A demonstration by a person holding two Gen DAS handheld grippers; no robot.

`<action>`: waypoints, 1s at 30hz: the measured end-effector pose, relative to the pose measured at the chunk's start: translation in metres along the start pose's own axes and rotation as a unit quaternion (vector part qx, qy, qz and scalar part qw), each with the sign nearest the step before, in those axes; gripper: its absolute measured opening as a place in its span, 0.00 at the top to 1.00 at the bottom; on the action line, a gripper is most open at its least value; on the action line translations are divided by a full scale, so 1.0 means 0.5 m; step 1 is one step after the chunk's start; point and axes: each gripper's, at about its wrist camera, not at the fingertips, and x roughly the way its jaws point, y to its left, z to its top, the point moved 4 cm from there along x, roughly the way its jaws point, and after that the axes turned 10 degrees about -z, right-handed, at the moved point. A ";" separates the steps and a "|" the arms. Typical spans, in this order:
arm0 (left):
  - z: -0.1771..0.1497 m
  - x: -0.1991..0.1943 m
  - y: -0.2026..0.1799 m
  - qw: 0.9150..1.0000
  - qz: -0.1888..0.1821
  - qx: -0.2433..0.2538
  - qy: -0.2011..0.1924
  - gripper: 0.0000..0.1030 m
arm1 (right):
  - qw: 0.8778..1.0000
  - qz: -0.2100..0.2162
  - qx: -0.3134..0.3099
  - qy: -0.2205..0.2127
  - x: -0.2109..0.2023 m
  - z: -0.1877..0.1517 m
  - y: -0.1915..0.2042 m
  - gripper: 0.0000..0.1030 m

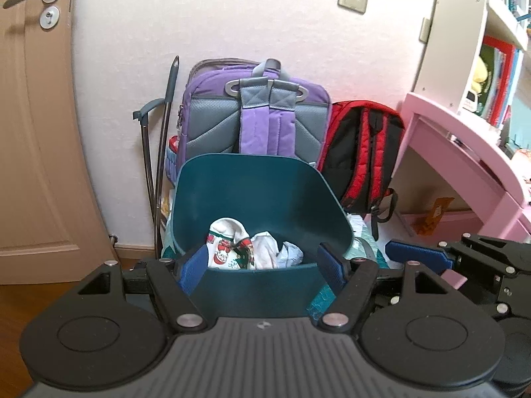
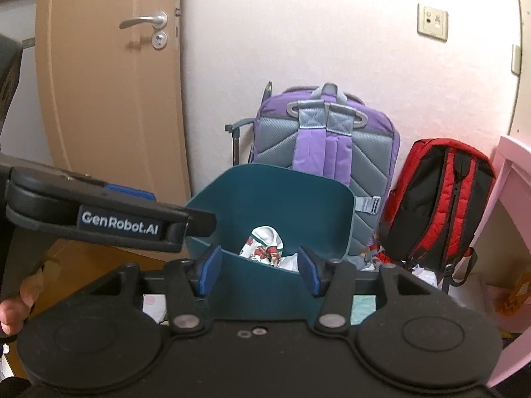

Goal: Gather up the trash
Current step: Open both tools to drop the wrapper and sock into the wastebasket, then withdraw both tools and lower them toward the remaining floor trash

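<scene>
A dark teal bin (image 1: 262,192) stands open on the floor in front of the backpacks. Inside lie a crumpled white wrapper with red print (image 1: 229,245) and crumpled white paper (image 1: 282,252). My left gripper (image 1: 262,265) is open and empty, its blue pads on either side of the bin's near rim. My right gripper (image 2: 260,270) is open and empty, just before the same bin (image 2: 275,205), with the trash (image 2: 265,248) showing inside. The right gripper shows at the left wrist view's right edge (image 1: 464,262); the left gripper crosses the right wrist view's left side (image 2: 109,219).
A purple and grey backpack (image 1: 255,116) and a red and black backpack (image 1: 361,152) lean on the wall behind the bin. A brown door (image 1: 36,116) stands at the left. A pink desk (image 1: 464,165) and a white shelf (image 1: 491,39) are at the right.
</scene>
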 end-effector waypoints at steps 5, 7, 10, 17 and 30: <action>-0.036 -0.049 -0.007 1.000 -0.004 0.000 -0.006 0.24 | 1.000 0.010 0.001 -0.004 -0.043 -0.015 0.014 0.50; -0.051 -0.066 -0.008 1.000 -0.003 0.000 -0.010 0.24 | 1.000 0.015 0.000 -0.002 -0.055 -0.026 0.022 0.50; -0.077 -0.087 -0.009 1.000 -0.012 -0.001 -0.008 0.22 | 1.000 0.019 -0.004 0.002 -0.067 -0.045 0.032 0.49; -0.154 -0.109 -0.007 1.000 -0.017 0.011 0.010 0.19 | 0.999 0.038 -0.013 0.024 -0.071 -0.102 0.055 0.48; -0.305 -0.033 0.069 0.998 -0.036 -0.023 0.053 0.04 | 0.991 0.071 -0.022 0.113 0.034 -0.254 0.098 0.48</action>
